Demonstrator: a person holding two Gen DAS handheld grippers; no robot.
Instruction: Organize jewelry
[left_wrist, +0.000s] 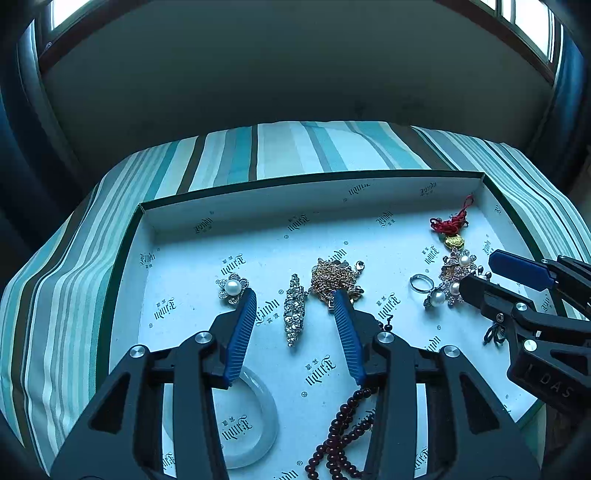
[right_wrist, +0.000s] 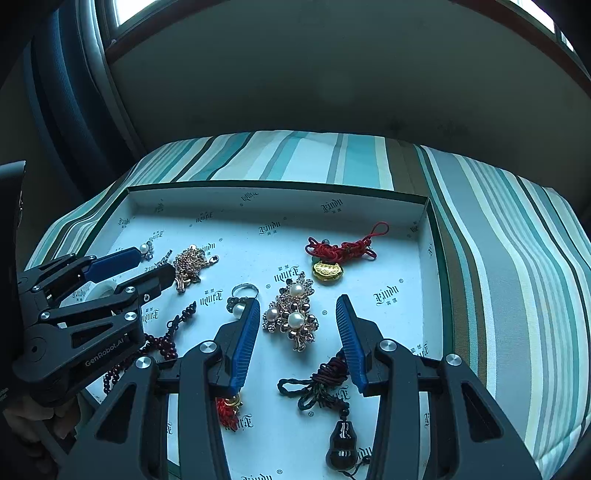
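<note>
— Striped cloth (left_wrist: 229, 155) in teal, white and brown covers the surface, and on it sits the shallow box lid (left_wrist: 258, 192), white inside with printed logos, dark green at the rim.

— And the grippers?

— Both hang over the lid with their blue-padded fingers spread apart, gripping nothing. The left gripper (left_wrist: 295, 306) is above the lid's middle, the right gripper (right_wrist: 297, 314) nearer the right wall.

— What lies beneath the left one?

— A translucent white bangle (left_wrist: 264, 417) close to the near edge, partly under the left finger. A string of dark red beads (left_wrist: 343, 432) runs toward the near edge beside it. Between the fingertips lies a long rhinestone brooch (left_wrist: 294, 310), with a heap of gold chain (left_wrist: 334, 278) just right of it. A small pearl flower brooch (left_wrist: 232, 288) sits just left of the left fingertip.

— And under the right one?

— A large pearl-and-crystal brooch (right_wrist: 293, 314) lies between its fingers. Toward the far right corner is a red knotted cord (right_wrist: 343, 249) touching a gold lock charm (right_wrist: 327, 271). A dark knotted cord (right_wrist: 317, 387) with a black gourd pendant (right_wrist: 341, 446) lies near the near edge. A silver pearl ring (right_wrist: 240, 297) rests by the left fingertip, and a red tassel (right_wrist: 225, 410) peeks out below that finger.
</note>
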